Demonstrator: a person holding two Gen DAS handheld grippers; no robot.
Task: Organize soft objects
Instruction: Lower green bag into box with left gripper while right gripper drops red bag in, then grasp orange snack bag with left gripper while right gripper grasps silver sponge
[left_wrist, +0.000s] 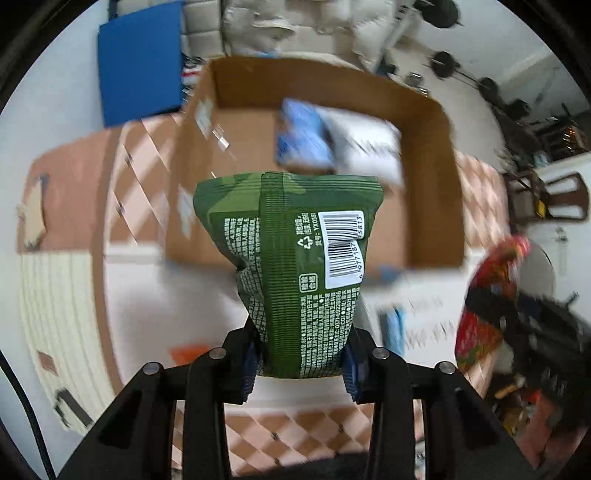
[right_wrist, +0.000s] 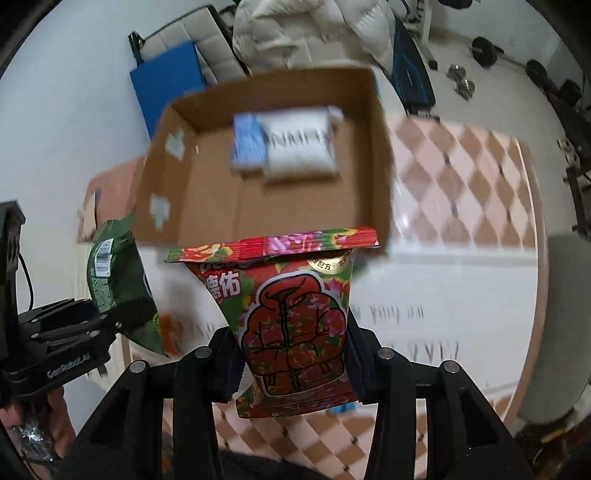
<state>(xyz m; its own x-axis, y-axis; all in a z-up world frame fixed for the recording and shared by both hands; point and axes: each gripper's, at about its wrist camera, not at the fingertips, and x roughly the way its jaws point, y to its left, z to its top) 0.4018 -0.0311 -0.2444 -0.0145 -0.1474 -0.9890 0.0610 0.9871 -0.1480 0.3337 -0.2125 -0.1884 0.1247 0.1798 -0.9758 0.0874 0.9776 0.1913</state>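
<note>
Checkered pink-and-white worktop (right_wrist: 461, 177) under an open cardboard box (right_wrist: 376, 155); white floor, blue board (left_wrist: 140, 62) and dumbbells behind. Left tool (left_wrist: 299, 365) pinching a green bag (left_wrist: 291, 258), held upright near the box's front wall. Right tool (right_wrist: 295, 365) pinching a red bag (right_wrist: 291, 325), likewise near the box. Inside, a blue-and-white packet (right_wrist: 284, 144), blurred, print unreadable.
</note>
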